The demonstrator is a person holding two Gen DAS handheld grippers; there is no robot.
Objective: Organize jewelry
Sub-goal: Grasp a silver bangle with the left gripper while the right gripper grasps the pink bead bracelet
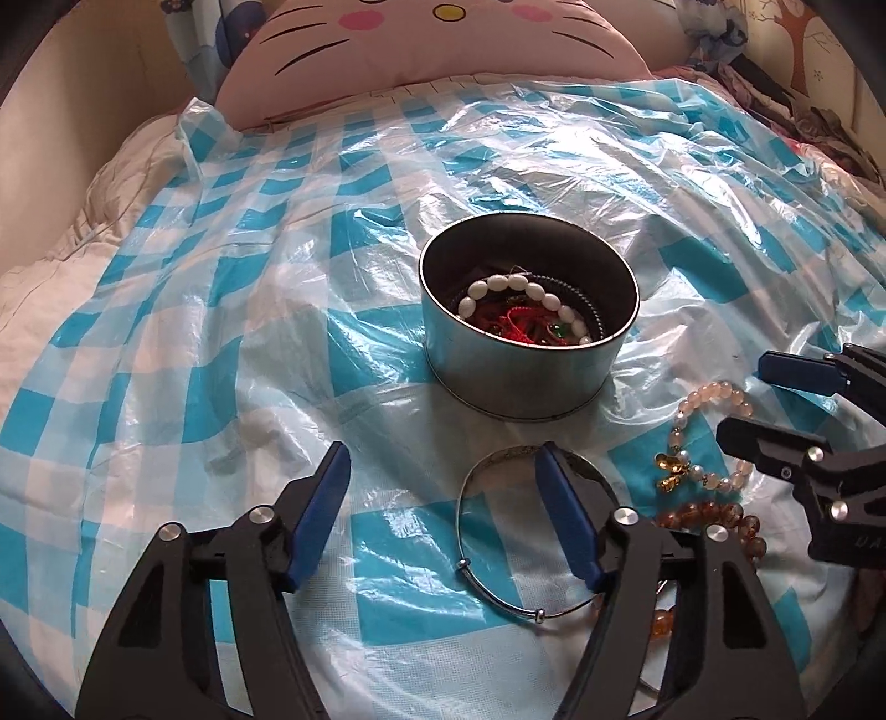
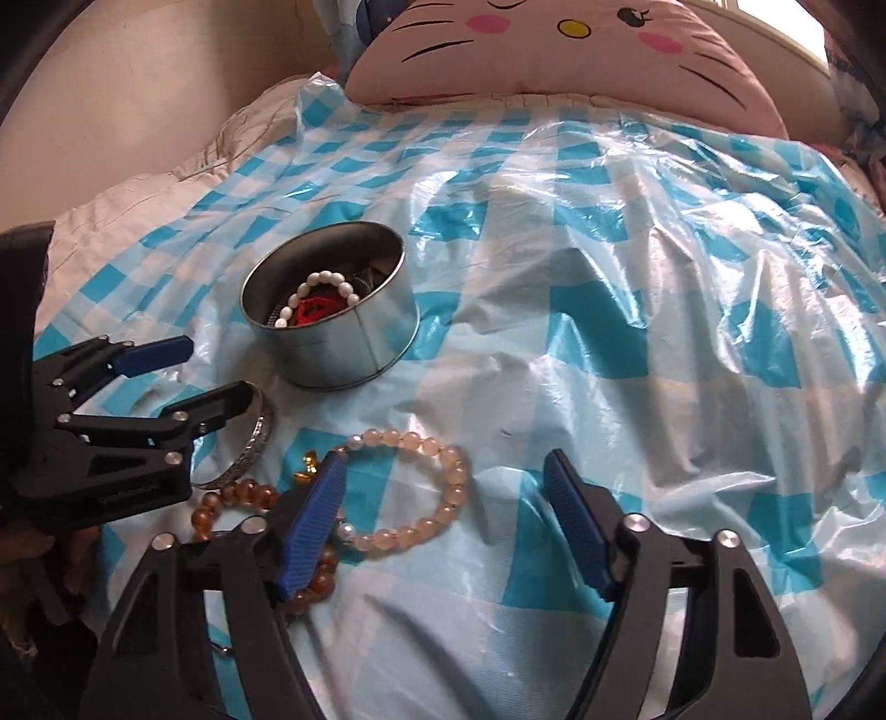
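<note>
Left gripper jaws wide, nothing held; its right blue pad sits over the thin silver wire bangle lying flat on the blue-and-white checked plastic sheet. Round silver metal tin just beyond the bangle, holding a white oval-bead bracelet and red cord pieces. Right of the bangle: pale peach bead bracelet with gold charm, touching an amber bead bracelet nearer the cameras. Right gripper jaws wide, empty, left pad over the peach bracelet. Pink cat-face cushion at far edge.
</note>
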